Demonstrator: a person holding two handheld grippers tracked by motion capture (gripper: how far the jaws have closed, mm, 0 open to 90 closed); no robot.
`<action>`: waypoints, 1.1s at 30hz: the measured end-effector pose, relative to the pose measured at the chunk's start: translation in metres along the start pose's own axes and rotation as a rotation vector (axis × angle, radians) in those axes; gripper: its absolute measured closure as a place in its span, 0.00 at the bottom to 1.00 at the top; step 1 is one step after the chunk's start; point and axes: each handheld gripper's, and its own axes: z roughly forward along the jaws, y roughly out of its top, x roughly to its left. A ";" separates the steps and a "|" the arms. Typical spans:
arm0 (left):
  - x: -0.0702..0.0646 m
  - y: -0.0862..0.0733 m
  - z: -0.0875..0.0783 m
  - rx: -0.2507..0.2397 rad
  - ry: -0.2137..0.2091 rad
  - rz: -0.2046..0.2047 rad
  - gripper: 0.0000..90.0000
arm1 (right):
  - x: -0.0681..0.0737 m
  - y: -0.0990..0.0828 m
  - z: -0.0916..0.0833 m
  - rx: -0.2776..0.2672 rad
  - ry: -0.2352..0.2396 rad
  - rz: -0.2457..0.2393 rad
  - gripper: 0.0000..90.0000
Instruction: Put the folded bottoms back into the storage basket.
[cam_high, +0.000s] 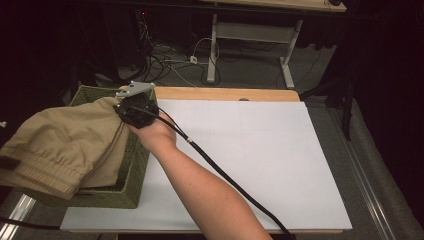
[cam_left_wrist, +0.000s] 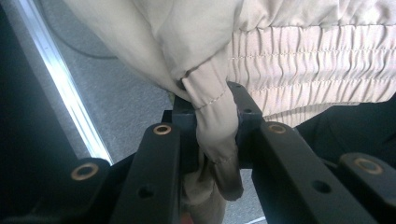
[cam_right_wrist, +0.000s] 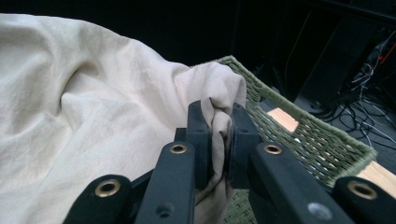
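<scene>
A tan garment (cam_high: 65, 140) with an elastic waistband (cam_left_wrist: 317, 60) hangs over the green woven basket (cam_high: 135, 175) at the table's left edge. In the high view my right gripper (cam_high: 121, 108) is above the basket's far right corner, held by a hand whose forearm reaches in from the bottom. Its jaws are shut on a bunched fold of the cloth (cam_right_wrist: 219, 98), with the basket rim (cam_right_wrist: 299, 126) just beyond. My left gripper (cam_left_wrist: 212, 114) is shut on another fold of the same garment (cam_left_wrist: 210, 93), near the waistband, over the floor.
A white sheet (cam_high: 250, 155) covers most of the wooden table (cam_high: 225, 93) to the right of the basket. A metal rail (cam_left_wrist: 60, 88) runs along the grey floor beside the table. Cables (cam_high: 165, 60) and another table's legs (cam_high: 214, 45) stand beyond the far edge.
</scene>
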 end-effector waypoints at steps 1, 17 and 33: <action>-0.001 0.002 0.001 0.001 -0.002 0.002 0.84 | -0.001 0.000 -0.001 0.007 -0.006 -0.005 0.93; -0.006 0.033 0.028 -0.001 -0.015 0.007 0.83 | -0.030 -0.013 0.009 0.060 -0.059 0.017 0.93; 0.000 0.044 0.037 -0.044 -0.041 -0.037 0.83 | -0.051 -0.012 0.027 0.075 -0.073 0.021 0.92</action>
